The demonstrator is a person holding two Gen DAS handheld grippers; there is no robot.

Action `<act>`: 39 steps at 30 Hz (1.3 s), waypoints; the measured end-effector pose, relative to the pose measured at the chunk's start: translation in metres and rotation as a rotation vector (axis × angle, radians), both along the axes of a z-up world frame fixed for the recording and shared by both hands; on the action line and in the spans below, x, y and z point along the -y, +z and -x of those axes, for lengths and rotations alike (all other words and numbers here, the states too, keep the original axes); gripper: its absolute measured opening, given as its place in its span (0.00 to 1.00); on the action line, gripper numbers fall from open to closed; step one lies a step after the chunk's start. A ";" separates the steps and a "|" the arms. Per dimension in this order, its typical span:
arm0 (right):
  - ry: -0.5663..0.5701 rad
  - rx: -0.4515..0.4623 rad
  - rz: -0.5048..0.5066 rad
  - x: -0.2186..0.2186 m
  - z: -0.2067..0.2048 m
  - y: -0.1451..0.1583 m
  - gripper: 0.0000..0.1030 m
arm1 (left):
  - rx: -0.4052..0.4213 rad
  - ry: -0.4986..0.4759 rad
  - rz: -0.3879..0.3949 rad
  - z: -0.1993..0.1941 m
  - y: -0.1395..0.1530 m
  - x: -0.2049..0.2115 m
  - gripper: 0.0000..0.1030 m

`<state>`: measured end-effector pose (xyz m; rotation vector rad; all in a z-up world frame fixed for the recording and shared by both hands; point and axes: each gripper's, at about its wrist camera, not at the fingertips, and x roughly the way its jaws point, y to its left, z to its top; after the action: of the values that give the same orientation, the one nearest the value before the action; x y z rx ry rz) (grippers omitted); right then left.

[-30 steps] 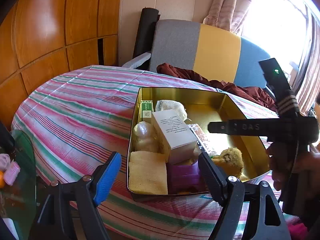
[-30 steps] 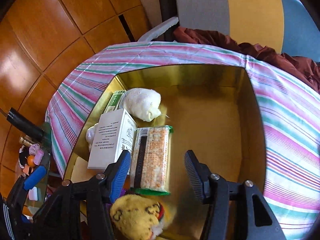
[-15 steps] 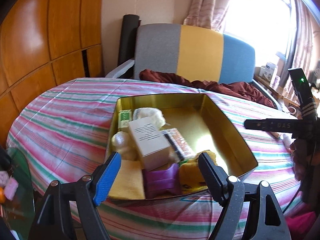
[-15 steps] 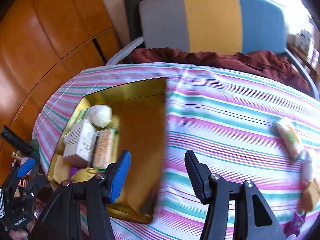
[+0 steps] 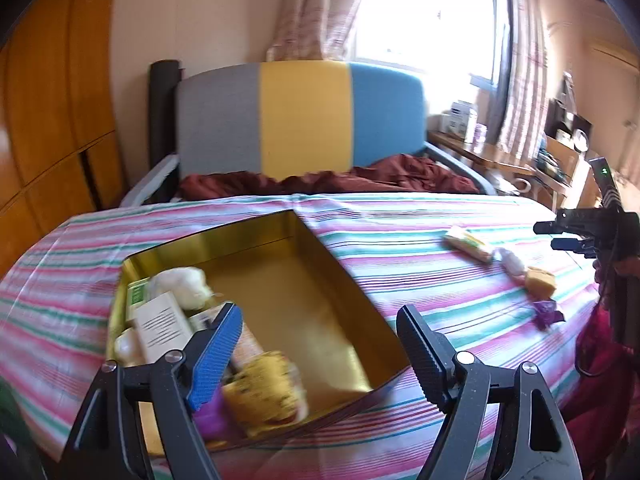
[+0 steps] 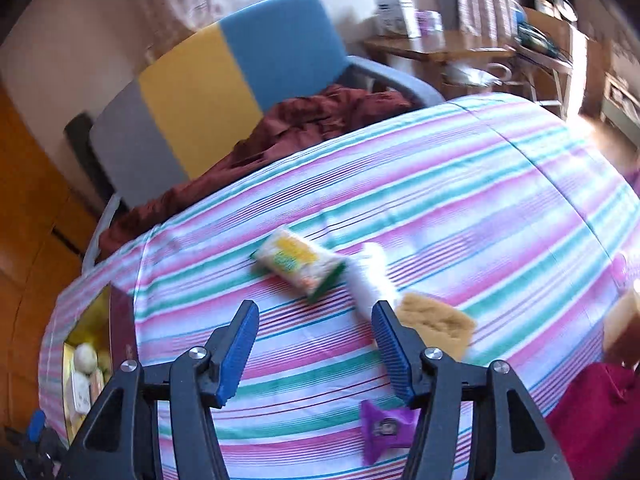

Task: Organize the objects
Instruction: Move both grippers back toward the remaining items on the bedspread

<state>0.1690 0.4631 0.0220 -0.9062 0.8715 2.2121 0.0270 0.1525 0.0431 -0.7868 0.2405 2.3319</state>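
A gold tin [image 5: 340, 280] sits on the striped tablecloth and holds a white box [image 5: 162, 326], a white ball [image 5: 186, 280], a yellow plush [image 5: 266, 388] and a purple packet [image 5: 210, 420] along its left side. My left gripper [image 5: 320, 356] hovers open over its near edge, empty. My right gripper [image 6: 316, 346] hangs above the cloth with its jaws opening and nothing between them. Just beyond it lie a green-yellow snack pack [image 6: 298, 266], a white wrapped piece [image 6: 370, 276], a tan sponge [image 6: 436, 326] and a purple packet [image 6: 384, 428]. The tin [image 6: 86, 336] shows at far left there.
A grey, yellow and blue sofa [image 5: 300, 116] with a dark red cloth [image 5: 332, 180] stands behind the table. Wooden panelling [image 5: 48, 120] runs along the left. Shelves with clutter [image 6: 532, 36] stand at the right. A red sleeve [image 6: 596, 412] is at the lower right.
My right gripper left the tin and swung right across the cloth to the loose items, widening a little. The left gripper turned right; the tin slid left in its view.
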 end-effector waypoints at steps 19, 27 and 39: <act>-0.365 -0.386 0.259 -0.064 -0.096 -0.033 0.68 | 0.192 -0.634 0.098 -0.066 -0.066 -0.220 0.67; -0.378 -0.430 0.320 -0.069 -0.106 -0.041 0.68 | -0.014 -0.946 0.232 -0.113 -0.079 -0.280 0.69; -0.386 -0.427 0.351 -0.073 -0.104 -0.046 0.68 | 0.006 -1.011 0.272 -0.124 -0.103 -0.316 0.41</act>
<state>0.2729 0.5365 -0.0243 -0.3591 1.5284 1.9655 0.1512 0.4686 -0.0595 -0.5876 0.7628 1.3503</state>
